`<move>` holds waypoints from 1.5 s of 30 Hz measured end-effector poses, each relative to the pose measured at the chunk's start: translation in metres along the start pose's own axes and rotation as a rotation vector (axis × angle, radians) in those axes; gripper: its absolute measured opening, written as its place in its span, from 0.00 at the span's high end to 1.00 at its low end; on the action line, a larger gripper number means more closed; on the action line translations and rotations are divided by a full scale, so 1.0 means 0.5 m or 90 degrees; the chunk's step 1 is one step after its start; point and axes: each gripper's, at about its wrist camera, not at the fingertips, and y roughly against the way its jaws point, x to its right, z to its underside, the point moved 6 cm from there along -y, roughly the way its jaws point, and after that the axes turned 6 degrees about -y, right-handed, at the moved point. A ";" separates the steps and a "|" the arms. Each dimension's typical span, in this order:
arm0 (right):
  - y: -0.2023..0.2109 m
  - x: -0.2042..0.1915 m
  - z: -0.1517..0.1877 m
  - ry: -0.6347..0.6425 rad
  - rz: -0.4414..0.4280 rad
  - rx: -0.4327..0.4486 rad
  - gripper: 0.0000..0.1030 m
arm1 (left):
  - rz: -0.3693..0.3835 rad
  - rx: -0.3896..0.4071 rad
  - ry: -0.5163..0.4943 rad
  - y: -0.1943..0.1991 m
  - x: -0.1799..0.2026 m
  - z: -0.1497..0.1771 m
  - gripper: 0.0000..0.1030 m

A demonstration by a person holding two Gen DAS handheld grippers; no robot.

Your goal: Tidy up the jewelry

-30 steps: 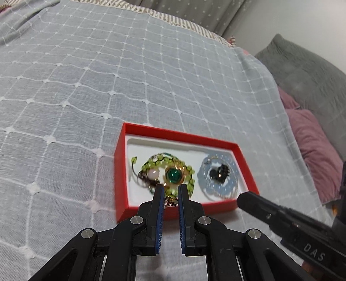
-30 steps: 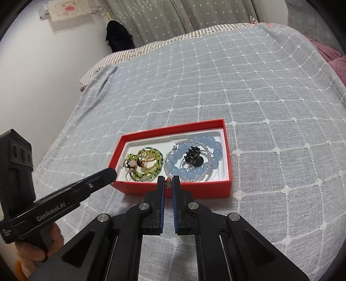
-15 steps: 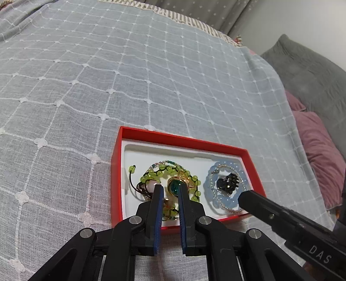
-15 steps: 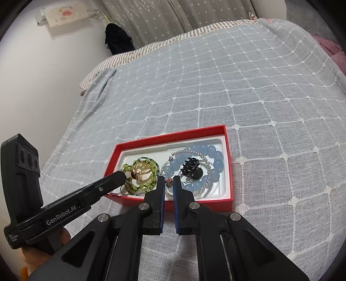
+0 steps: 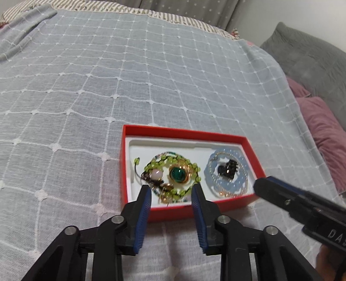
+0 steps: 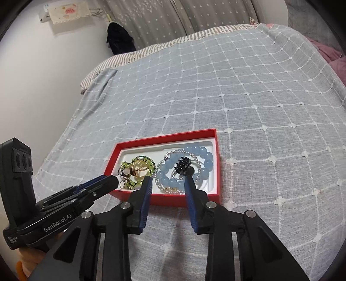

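Note:
A red box (image 5: 183, 131) with a white insert lies on the bedspread. In its left half is a green bead bracelet (image 5: 164, 162) around a gold ring with a green stone (image 5: 177, 174). Its right half holds a pale blue bead bracelet (image 5: 240, 183), a thin pearl string and a black claw clip (image 5: 227, 169). My left gripper (image 5: 170, 190) hovers over the box's near edge, jaws opening, nothing pressed between the pads. My right gripper (image 6: 168, 180) hovers before the blue bracelet (image 6: 207, 164) and clip (image 6: 182, 165), jaws also opening with nothing gripped. The red box (image 6: 166, 137) and green bracelet (image 6: 149, 167) also show in the right wrist view.
A grey bedspread (image 5: 108, 75) with a white grid covers the bed. Pink pillows (image 5: 324, 129) and a grey cushion (image 5: 309, 60) lie to the right. A white wall (image 6: 43, 86) runs along the bed's left side, and curtains (image 6: 173, 17) hang behind it.
Both grippers' jaws have gone from nearly shut to clearly parted. Both hands stay in about the same place before the box.

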 end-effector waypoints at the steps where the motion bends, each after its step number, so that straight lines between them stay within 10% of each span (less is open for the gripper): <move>1: 0.006 0.001 0.002 0.005 0.005 0.001 0.64 | -0.005 0.002 -0.004 0.007 0.000 0.003 0.60; 22: 0.118 0.003 0.106 0.075 0.163 -0.043 0.23 | -0.149 -0.059 -0.006 0.100 0.003 0.125 0.01; 29: 0.115 0.021 0.118 0.085 0.249 -0.040 0.04 | -0.208 -0.089 -0.064 0.097 0.012 0.156 0.01; 45: 0.085 0.018 0.130 0.104 0.265 -0.063 0.03 | -0.179 -0.122 -0.041 0.075 0.014 0.164 0.01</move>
